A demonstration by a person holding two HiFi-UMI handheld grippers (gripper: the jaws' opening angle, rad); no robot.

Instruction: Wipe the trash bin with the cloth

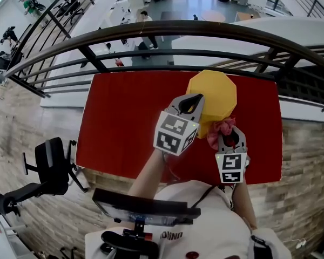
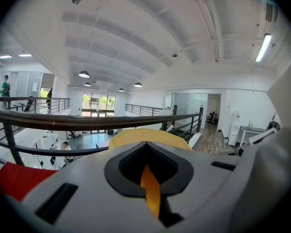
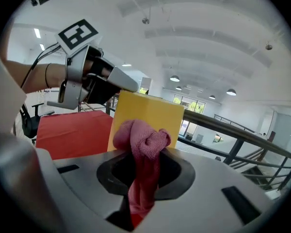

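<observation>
Nearest in the head view, the print on the person's white shirt (image 1: 173,236) is cut off and unreadable, and the marker cubes carry only black-and-white square patterns, no words. Ahead, the right gripper (image 1: 230,130) is pinched on a bunched pink cloth (image 1: 220,129). Its own view shows what the head view only hints at: the cloth (image 3: 143,144) runs down between the pressed-together jaws, its knot bulging above them just beside the side wall of the yellow trash bin (image 3: 148,113). The left gripper (image 1: 192,99) reaches to the top of the trash bin (image 1: 213,93). The left gripper view shows a thin yellow strip caught between its closed jaws and the bin's rim (image 2: 136,136) curving just beyond. The right gripper view shows this from outside, with the left gripper (image 3: 130,86) meeting the bin's upper edge. The bin stands on the red table (image 1: 124,123) at its far edge, right of centre. Beyond the table runs a dark railing (image 1: 167,28), with a lower floor far below where small figures walk.
</observation>
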